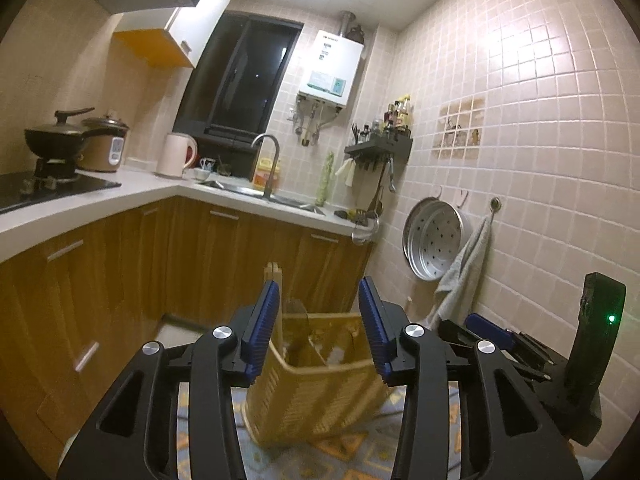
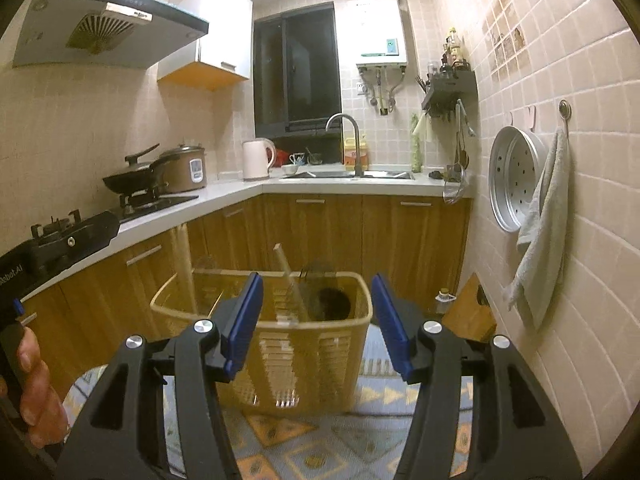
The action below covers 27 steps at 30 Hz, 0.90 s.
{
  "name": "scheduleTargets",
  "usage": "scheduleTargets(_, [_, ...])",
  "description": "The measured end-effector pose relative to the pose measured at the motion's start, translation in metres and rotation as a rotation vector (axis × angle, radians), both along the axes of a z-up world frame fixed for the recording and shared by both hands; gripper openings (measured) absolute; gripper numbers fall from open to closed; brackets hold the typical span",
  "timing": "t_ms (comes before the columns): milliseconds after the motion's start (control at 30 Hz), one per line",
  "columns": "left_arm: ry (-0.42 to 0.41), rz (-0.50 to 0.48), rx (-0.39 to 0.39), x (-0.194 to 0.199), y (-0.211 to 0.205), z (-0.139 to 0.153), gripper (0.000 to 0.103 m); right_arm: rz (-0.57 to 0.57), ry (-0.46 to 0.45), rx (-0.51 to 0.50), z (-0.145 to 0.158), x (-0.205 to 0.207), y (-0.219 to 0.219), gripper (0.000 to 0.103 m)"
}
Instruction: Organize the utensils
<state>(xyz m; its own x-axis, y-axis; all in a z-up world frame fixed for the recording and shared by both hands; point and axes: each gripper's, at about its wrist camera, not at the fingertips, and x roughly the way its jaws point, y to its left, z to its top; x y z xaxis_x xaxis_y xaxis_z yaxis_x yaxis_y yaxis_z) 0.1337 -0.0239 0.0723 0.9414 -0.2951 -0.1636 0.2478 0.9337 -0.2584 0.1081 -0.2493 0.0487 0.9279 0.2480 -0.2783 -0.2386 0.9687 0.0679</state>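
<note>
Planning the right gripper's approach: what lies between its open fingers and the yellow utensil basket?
Nothing: in the right wrist view the right gripper faces the basket directly, with no object in front.

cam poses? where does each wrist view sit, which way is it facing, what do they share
Left wrist: rides the left gripper, low, facing the yellow basket and sink corner; own open fingers show, right gripper at the right edge.
Right wrist: rides the right gripper, facing the basket and sink counter; own open fingers show, the person's left hand at the left edge.
Shared: basket, faucet, steamer tray.
</note>
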Motion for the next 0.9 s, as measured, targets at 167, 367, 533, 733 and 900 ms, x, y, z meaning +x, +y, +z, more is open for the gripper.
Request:
scheduleTargets(167, [0.060, -0.006, 0.017, -0.018, -0.007, -0.015, 0.048, -0.003, 0.056, 0.009, -0.014, -0.015, 0.001, 0.053])
scheduleTargets(367, [0.126, 0.020, 0.030, -0.027, -0.017, -0.043, 0.056, -0.037, 0.098, 0.011, -0.034, -0.025, 0.002, 0.053])
scheduleTargets(533, [0.134, 0.069, 0.068, -0.028, -0.020, -0.062, 0.061, -0.084, 0.085, -0.019, -0.051, -0.030, 0.005, 0.053])
scheduleTargets(733, [0.166, 0.101, 0.105, -0.024, -0.021, -0.082, 0.070, -0.134, 0.121, -0.022, -0.071, -0.027, -0.004, 0.053])
scheduleTargets(900, [0.204, 0.136, 0.107, -0.018, -0.015, -0.089, 0.076, -0.151, 0.154, -0.044, -0.081, -0.022, -0.007, 0.053])
